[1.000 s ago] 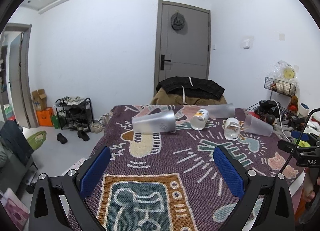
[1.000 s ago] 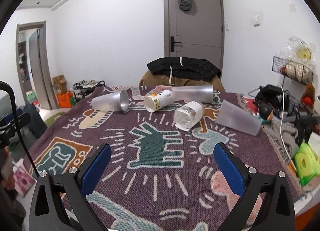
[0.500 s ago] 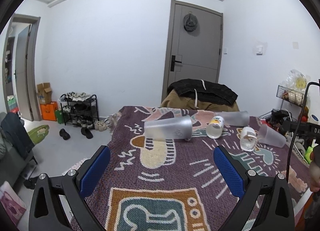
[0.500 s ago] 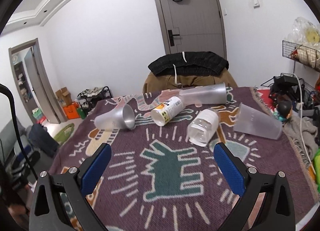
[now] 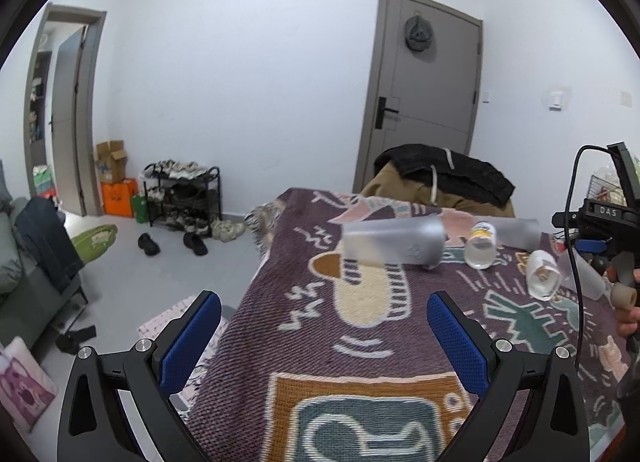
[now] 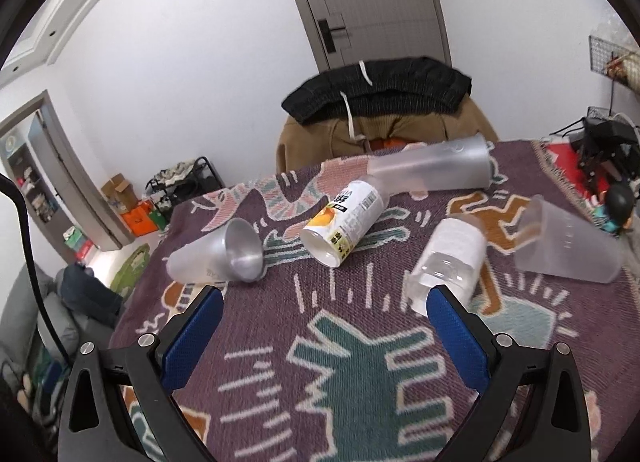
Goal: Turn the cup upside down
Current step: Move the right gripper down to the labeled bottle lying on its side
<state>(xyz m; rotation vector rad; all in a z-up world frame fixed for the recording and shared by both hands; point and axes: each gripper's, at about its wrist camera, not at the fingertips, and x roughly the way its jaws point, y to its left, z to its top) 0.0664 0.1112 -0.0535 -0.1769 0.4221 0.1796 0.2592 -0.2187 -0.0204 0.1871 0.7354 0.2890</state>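
The counter (image 6: 360, 362), under a patterned cloth, carried five cups on their sides, none flipped. The silver-lined cup (image 6: 218, 258) lay nearest the left hand-held gripper (image 5: 324, 336), probably its target, though blurred. Both it and the right hand-held gripper (image 6: 325, 336) gaped, released, grasping nothing.

Patterned woven cloth (image 6: 360, 362) spread over the table. Lying on their sides on it: a frosted cup (image 6: 216, 258) at the left, a yellow-labelled bottle (image 6: 344, 222) beside a long frosted tumbler (image 6: 432, 166), a clear white-labelled bottle (image 6: 448, 258), another frosted cup (image 6: 568, 246) at the right.
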